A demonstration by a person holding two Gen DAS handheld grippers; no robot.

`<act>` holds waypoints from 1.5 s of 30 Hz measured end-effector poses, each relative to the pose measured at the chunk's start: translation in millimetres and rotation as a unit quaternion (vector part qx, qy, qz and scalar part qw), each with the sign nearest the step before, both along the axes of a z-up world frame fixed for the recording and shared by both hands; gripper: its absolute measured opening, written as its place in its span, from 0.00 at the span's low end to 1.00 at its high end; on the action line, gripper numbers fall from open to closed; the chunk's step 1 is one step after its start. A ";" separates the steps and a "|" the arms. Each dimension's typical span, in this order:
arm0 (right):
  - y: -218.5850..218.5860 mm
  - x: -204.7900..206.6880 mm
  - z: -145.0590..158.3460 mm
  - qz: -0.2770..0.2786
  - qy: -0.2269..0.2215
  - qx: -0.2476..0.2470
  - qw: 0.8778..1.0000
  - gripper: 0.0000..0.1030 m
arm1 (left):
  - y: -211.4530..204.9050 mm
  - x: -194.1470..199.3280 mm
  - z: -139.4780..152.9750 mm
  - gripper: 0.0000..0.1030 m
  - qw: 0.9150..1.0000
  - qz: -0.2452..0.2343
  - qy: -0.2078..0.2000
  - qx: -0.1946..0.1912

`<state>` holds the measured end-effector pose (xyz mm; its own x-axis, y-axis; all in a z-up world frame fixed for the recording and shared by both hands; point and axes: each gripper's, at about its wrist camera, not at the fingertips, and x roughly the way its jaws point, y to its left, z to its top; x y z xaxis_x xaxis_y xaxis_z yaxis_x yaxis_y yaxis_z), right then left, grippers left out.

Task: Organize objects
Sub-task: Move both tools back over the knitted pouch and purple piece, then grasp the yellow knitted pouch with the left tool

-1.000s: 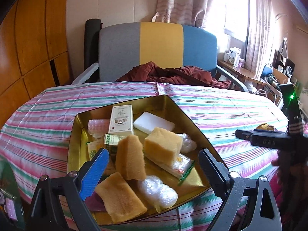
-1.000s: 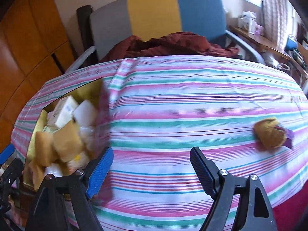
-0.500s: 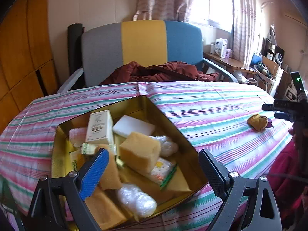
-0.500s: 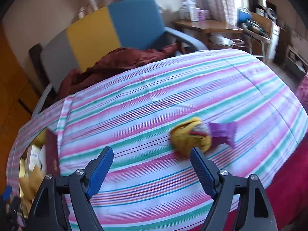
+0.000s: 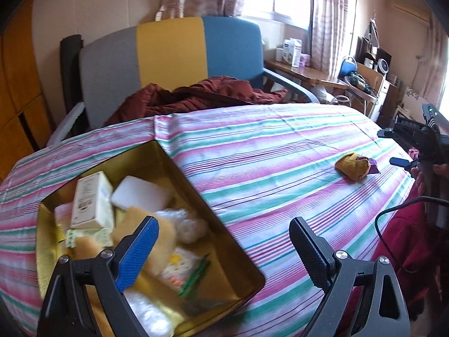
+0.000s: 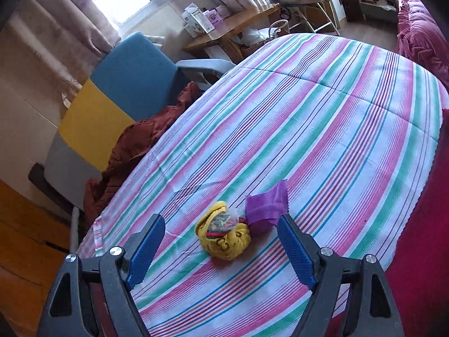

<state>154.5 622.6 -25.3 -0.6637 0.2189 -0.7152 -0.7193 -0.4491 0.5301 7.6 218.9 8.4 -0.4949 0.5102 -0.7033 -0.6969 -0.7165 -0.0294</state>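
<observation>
The step in hand looks like the pick-up of the last loose thing: the yellow knitted bundle (image 6: pixel 223 234) lies on the striped cloth low in the right wrist frame, between the spread fingers of the right hand-held gripper (image 6: pixel 221 248), which holds nothing. A purple packet (image 6: pixel 266 206) touches the bundle on its right. In the left wrist frame the bundle (image 5: pixel 353 165) sits at the right edge, well apart from the gold tin (image 5: pixel 213 207) at lower left.

The left hand-held gripper (image 5: pixel 223 250) is also spread and empty, hanging over the tin's near corner. The tin already holds a white carton (image 5: pixel 91 200), a white block (image 5: pixel 140 196), tan sponges and clear wrapped packets.

The next move probably calls for lowering around the soft bundle, closing without catching the cloth, then carrying it to the tin.

The surface (image 6: pixel 322 129) wears a pink, green and white striped cloth. Behind it stands a chair (image 5: pixel 168 56) in grey, yellow and blue with a maroon garment (image 5: pixel 196 95); curtains, a bright window and a cluttered desk fill the upper right.
</observation>
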 end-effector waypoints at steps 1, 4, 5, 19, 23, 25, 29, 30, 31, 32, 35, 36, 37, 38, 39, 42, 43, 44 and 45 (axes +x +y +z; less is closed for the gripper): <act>0.2 -0.1 -0.2 0.004 0.005 -0.003 1.000 0.81 | 6.0 -0.7 -1.9 0.92 1.000 -0.006 -0.003 -0.002; 0.9 -1.3 -2.1 0.007 0.014 -0.014 1.000 0.81 | 21.7 -3.6 -7.3 0.92 1.000 -0.016 -0.011 -0.008; 1.1 -0.6 -2.6 0.008 0.018 -0.016 1.000 0.81 | 26.8 -4.1 -9.1 0.92 1.000 -0.019 -0.013 -0.010; 7.1 17.2 -3.5 -0.023 0.086 -0.032 0.996 0.81 | 140.2 -22.3 -35.6 0.88 0.991 -0.096 -0.091 -0.030; 10.3 19.5 -4.8 -0.029 0.101 -0.042 0.994 0.81 | 184.0 -11.1 -38.7 0.87 0.985 -0.148 -0.084 -0.025; 9.5 18.5 -4.9 -0.026 0.101 -0.042 0.994 0.81 | 205.0 -3.2 -37.7 0.87 0.981 -0.178 -0.079 -0.012; 7.9 15.7 -3.9 -0.016 0.102 -0.038 0.994 0.81 | 250.1 10.8 -41.8 0.89 0.970 -0.231 -0.071 0.003; 7.8 15.9 -3.7 -0.014 0.105 -0.039 0.994 0.81 | 261.7 14.1 -43.9 0.89 0.968 -0.243 -0.071 0.003; 7.8 16.3 -3.8 -0.014 0.106 -0.040 0.993 0.81 | 270.0 16.3 -45.7 0.89 0.966 -0.249 -0.071 0.002; 8.2 16.8 -4.1 -0.014 0.107 -0.040 0.993 0.81 | 281.7 19.1 -48.4 0.89 0.964 -0.256 -0.071 0.001; 8.3 17.6 -4.4 -0.012 0.109 -0.040 0.993 0.82 | 308.8 23.5 -57.4 0.92 0.959 -0.271 -0.083 0.002; 8.2 17.6 -4.4 -0.013 0.108 -0.040 0.993 0.82 | 317.4 25.0 -62.3 0.92 0.958 -0.274 -0.087 -0.001; 8.1 17.7 -4.6 -0.012 0.109 -0.040 0.993 0.82 | 326.4 26.2 -69.1 0.92 0.957 -0.276 -0.089 -0.008; 8.2 17.8 -4.7 -0.011 0.109 -0.041 0.993 0.82 | 332.9 26.2 -75.8 0.90 0.957 -0.276 -0.092 -0.016; 8.3 18.1 -4.9 -0.011 0.108 -0.041 0.993 0.82 | 338.5 23.9 -84.6 0.74 0.957 -0.271 -0.100 -0.025; 9.1 19.0 -5.9 -0.011 0.110 -0.045 0.993 0.82 | 332.0 16.9 -90.1 0.57 0.955 -0.268 -0.130 -0.006; 9.6 18.9 -6.3 -0.012 0.109 -0.047 0.993 0.82 | 326.4 16.8 -87.7 0.56 0.954 -0.267 -0.134 -0.004; 10.0 18.6 -6.7 -0.012 0.108 -0.048 0.993 0.82 | 318.8 15.8 -85.5 0.55 0.956 -0.261 -0.135 0.001; 10.4 18.0 -7.3 -0.011 0.107 -0.050 0.993 0.82 | 310.5 14.4 -84.5 0.55 0.958 -0.253 -0.136 0.003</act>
